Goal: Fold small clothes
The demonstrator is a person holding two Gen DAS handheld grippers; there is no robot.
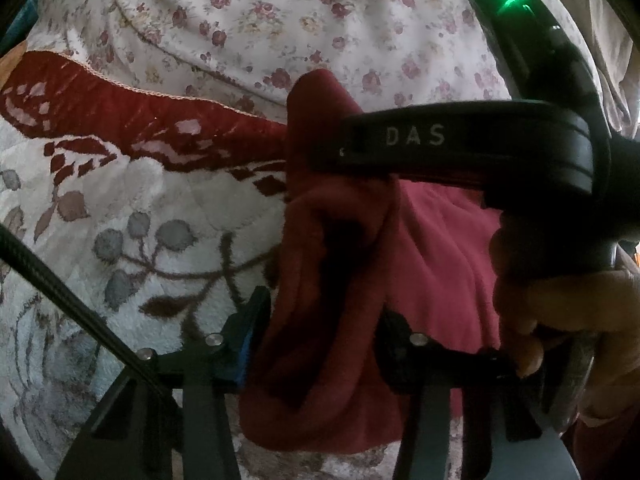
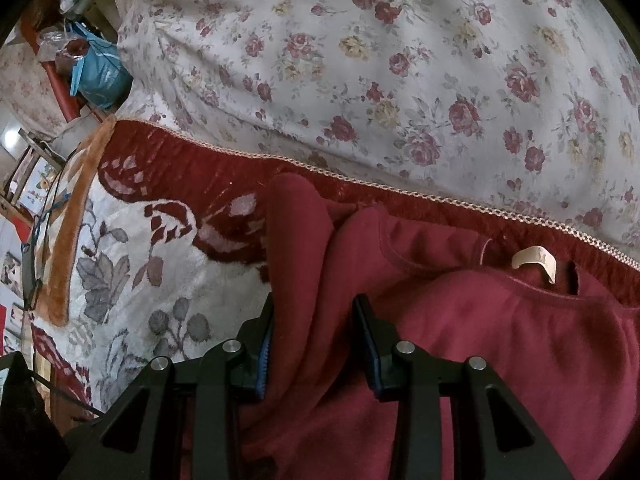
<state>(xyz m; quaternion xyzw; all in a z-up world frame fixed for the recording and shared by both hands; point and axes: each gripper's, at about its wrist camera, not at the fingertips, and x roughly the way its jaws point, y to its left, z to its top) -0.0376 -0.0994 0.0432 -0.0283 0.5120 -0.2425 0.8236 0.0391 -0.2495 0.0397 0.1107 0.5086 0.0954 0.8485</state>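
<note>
— Looking at the left gripper (image 1: 320, 320), what was it doing?

— It was pinching a thick bunch of the red top (image 1: 432, 248). The cloth was squeezed between its two fingers (image 1: 256, 320) and hung down over them.

— And the right gripper (image 2: 314, 328)?

— A fold of the red top (image 2: 500, 340) ran up between its fingers (image 2: 264, 340). The left finger touched the cloth. I could not tell if the other finger pressed on it too, so I could not tell if it was holding tight.

— Where was the top?

— It lay on a fluffy blanket (image 2: 168, 272) with red edges and gray leaves. A flowery sheet (image 2: 400, 80) was just behind the blanket. The neck hole faced the sheet, and a small pale tag (image 2: 534, 262) stuck out of it.

— Was the other tool in the left picture?

— Yes. The right tool, black with the letters DAS (image 1: 416, 136), was just above the cloth, and a hand (image 1: 580, 320) held it.

— Any bags or boxes?

— A blue bag (image 2: 96, 76) sat far off, past the bed corner. What was in it was too small to tell.
</note>
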